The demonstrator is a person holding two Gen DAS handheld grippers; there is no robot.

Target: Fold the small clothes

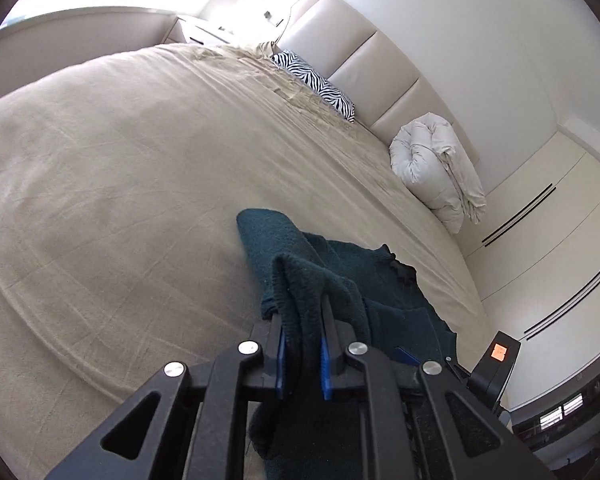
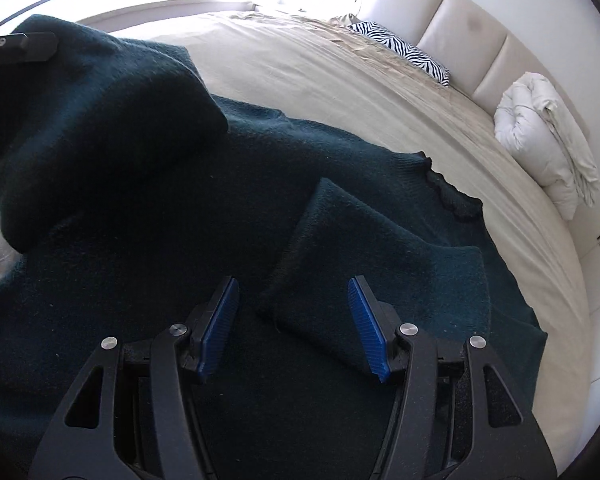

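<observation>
A dark green knitted sweater (image 2: 140,200) lies spread on the beige bed cover (image 1: 120,180). My left gripper (image 1: 302,308) is shut on a raised fold of the sweater (image 1: 400,280), and the cloth hangs bunched between its blue pads (image 1: 282,356). In the right wrist view that lifted part rises at the upper left, under the left gripper's black finger (image 2: 24,46). My right gripper (image 2: 294,280) stands open just above the sweater. A folded-in sleeve (image 2: 360,240) lies flat below its fingers, and the pads do not touch it.
A zebra-print pillow (image 1: 316,84) and a rolled white duvet (image 1: 436,168) lie along the padded headboard (image 1: 364,52). White wardrobe doors (image 1: 540,220) stand to the right of the bed. A black housing with an orange display (image 1: 498,354) shows at the lower right.
</observation>
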